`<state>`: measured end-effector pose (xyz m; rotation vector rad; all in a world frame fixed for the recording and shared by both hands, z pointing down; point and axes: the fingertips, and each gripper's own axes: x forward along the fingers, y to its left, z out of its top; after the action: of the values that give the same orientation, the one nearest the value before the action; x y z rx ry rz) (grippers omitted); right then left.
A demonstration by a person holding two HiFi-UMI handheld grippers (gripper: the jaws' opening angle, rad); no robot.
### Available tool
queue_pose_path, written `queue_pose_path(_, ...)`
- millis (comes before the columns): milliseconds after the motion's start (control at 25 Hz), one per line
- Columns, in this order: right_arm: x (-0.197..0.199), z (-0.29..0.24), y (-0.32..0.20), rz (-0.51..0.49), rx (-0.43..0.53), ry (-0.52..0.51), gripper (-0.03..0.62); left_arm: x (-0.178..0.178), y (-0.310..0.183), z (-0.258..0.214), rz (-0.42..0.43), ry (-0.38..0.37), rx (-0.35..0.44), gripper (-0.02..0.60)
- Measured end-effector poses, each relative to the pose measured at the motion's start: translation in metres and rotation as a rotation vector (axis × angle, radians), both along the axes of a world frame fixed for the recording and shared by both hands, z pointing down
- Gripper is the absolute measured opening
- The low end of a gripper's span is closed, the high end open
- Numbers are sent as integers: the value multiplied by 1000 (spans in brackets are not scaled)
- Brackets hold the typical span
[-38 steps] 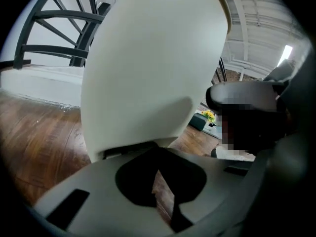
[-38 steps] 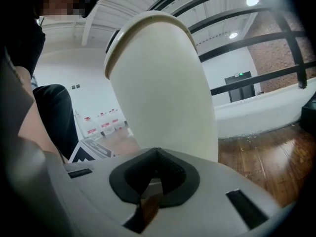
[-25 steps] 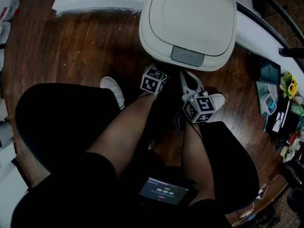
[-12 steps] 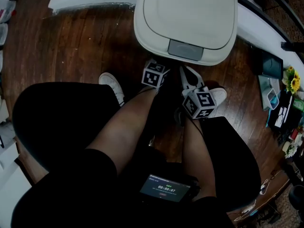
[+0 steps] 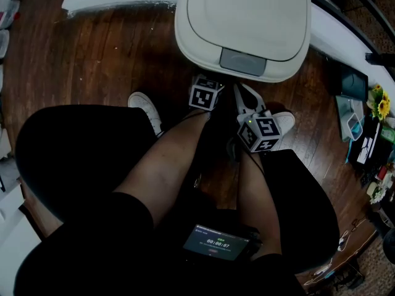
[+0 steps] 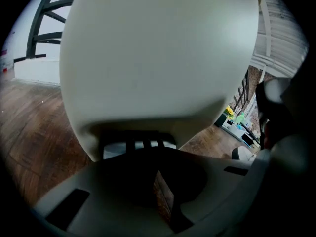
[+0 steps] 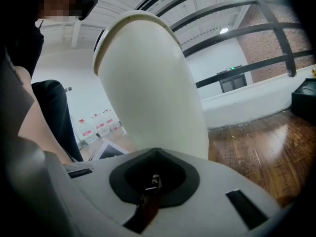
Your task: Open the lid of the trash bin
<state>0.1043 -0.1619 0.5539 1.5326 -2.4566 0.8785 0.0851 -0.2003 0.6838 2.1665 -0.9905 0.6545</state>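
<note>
The white trash bin [image 5: 244, 26] stands on the wood floor in front of me, its lid [image 5: 247, 14] down and a grey latch [image 5: 242, 61] at the lid's near edge. My left gripper [image 6: 158, 174] is shut and empty. It is held low against the bin's front, where a grey pedal [image 6: 136, 146] sits in a dark slot; in the head view only its marker cube [image 5: 204, 96] shows below the lid's rim. My right gripper [image 5: 242, 97] is also shut and empty. It lies just right of the left one, and its tips point at the bin's side [image 7: 148, 98].
My bare legs and white shoes [image 5: 145, 113] are behind the grippers, and black cushions [image 5: 74, 159] lie on both sides. A white ledge [image 5: 345, 42] runs behind the bin. At the right edge lies clutter with yellow flowers [image 5: 378, 111]. Bare wood floor [image 5: 92, 54] lies left of the bin.
The left gripper has edged forward, closer under the lid's front rim. The right gripper has hardly moved. The lid has stayed down.
</note>
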Motion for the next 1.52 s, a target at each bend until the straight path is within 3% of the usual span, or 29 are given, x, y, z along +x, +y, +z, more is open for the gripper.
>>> queue_pose_path(880,-1,4,-1,5,-16,-1,25,2,0,9,2,27,-64,25)
queue_pose_path(1520,1,7,0,15,-23,-11,25,1,2,15,-3,-33,-107,23)
